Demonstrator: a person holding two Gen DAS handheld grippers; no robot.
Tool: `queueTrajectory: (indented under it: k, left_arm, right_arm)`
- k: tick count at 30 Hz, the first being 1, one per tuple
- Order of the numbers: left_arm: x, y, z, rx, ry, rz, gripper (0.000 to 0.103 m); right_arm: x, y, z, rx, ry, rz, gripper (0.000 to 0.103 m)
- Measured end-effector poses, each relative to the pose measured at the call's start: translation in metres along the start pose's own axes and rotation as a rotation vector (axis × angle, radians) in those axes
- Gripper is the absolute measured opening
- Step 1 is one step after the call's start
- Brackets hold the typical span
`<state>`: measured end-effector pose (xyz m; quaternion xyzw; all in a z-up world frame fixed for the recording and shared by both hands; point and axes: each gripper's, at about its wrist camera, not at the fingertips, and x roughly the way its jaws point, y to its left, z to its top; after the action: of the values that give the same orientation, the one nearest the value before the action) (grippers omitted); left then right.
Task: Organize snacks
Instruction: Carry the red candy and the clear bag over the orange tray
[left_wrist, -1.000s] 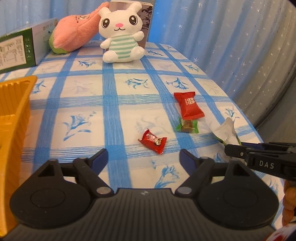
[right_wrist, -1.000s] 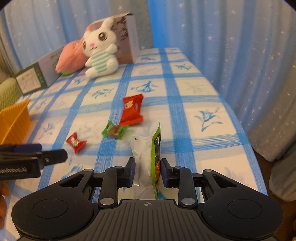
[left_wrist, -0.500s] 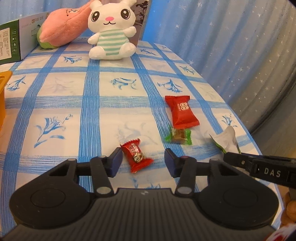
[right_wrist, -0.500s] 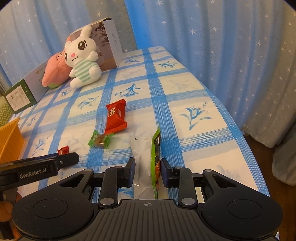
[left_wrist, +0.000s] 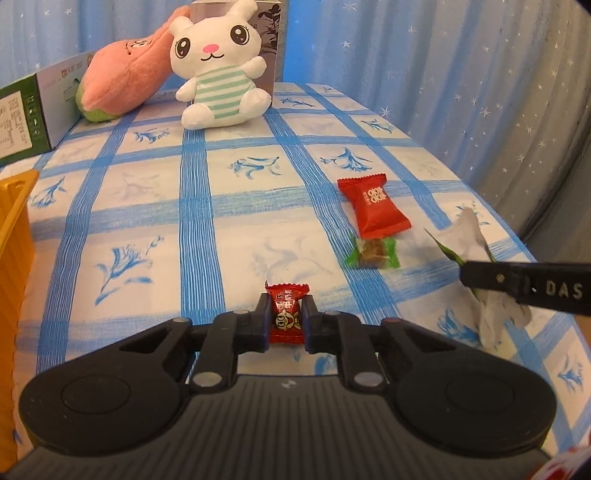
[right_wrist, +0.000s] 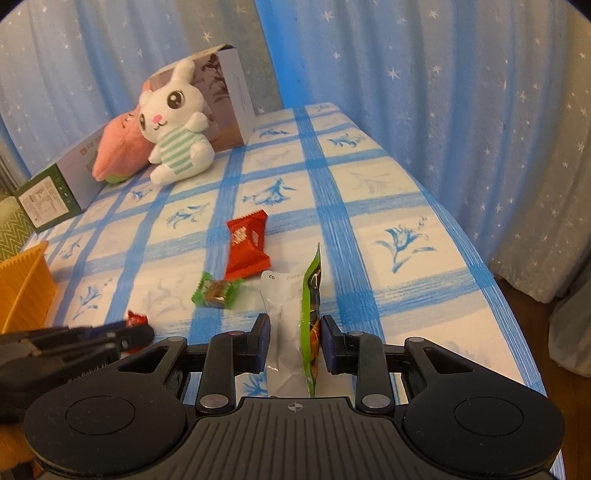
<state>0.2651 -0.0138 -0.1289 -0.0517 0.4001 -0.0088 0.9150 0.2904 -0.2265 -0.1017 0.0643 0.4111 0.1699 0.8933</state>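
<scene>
Two grips: left gripper (left_wrist: 285, 319) clamped on small red wrapped candy (left_wrist: 286, 312); right gripper (right_wrist: 295, 343) pinching upright white-and-green snack pouch (right_wrist: 295, 317) over blue-checked tablecloth (right_wrist: 369, 206).

The left gripper (right_wrist: 122, 334) was motion-blurred, hiding most of the small red candy (right_wrist: 136, 318) between its fingers. The white and green packet (right_wrist: 295, 332) ran below the right fingers out of sight. The orange tray (left_wrist: 14, 236) was cut off at the frame edge.
</scene>
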Motion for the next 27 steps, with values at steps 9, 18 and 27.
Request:
queueTrajectory:
  k: [9,18,27]
  left_arm:
    - [-0.05,0.006,-0.012,-0.047,-0.011,-0.02,0.014]
    - [-0.107,0.021,-0.036,-0.093,-0.007,-0.022,0.014]
    - [-0.171,0.044,-0.057,-0.125,-0.032,0.004,0.014]
  right_arm:
    - [-0.027,0.021,-0.01,-0.033,-0.046,0.02,0.029]
    - [-0.067,0.054,-0.046,0.0,-0.045,0.044,0.029]
    - [-0.111,0.096,-0.07,0.008,-0.054,0.092,0.029]
